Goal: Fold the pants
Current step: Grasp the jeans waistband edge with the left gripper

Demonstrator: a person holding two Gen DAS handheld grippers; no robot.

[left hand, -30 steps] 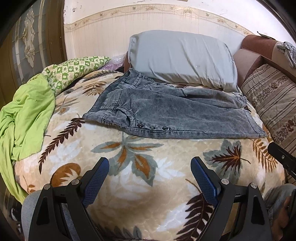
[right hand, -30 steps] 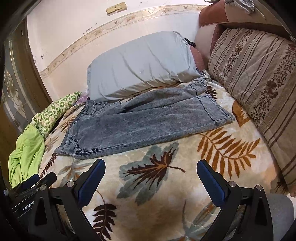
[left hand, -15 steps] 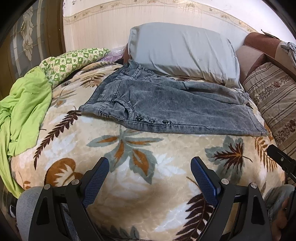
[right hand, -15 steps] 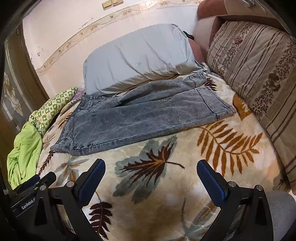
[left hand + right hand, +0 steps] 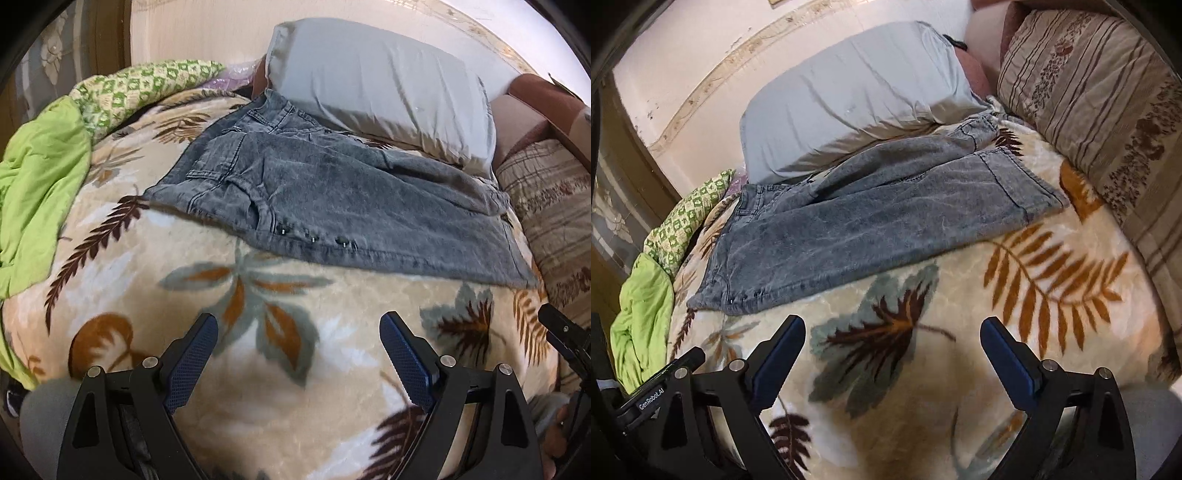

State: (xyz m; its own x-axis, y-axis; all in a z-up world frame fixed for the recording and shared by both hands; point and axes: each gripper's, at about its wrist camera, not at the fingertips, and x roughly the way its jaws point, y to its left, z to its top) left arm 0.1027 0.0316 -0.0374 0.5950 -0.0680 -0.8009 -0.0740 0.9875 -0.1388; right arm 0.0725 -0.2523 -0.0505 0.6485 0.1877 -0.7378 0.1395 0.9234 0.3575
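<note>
Grey washed denim pants lie flat across a leaf-print blanket, waistband to the left, leg cuffs to the right; they also show in the right wrist view. One leg lies partly over the other, and the far leg end touches the grey pillow. My left gripper is open and empty, above the blanket short of the pants' near edge with its dark buttons. My right gripper is open and empty, also short of the pants, toward the cuff end.
A grey pillow lies behind the pants. A striped cushion stands at the right. Green cloth and a green patterned quilt lie at the left. The left gripper shows at the lower left of the right wrist view.
Both grippers have moved forward toward the pants, which now look larger and nearer. Both have stayed open and empty. The pants have not moved.
</note>
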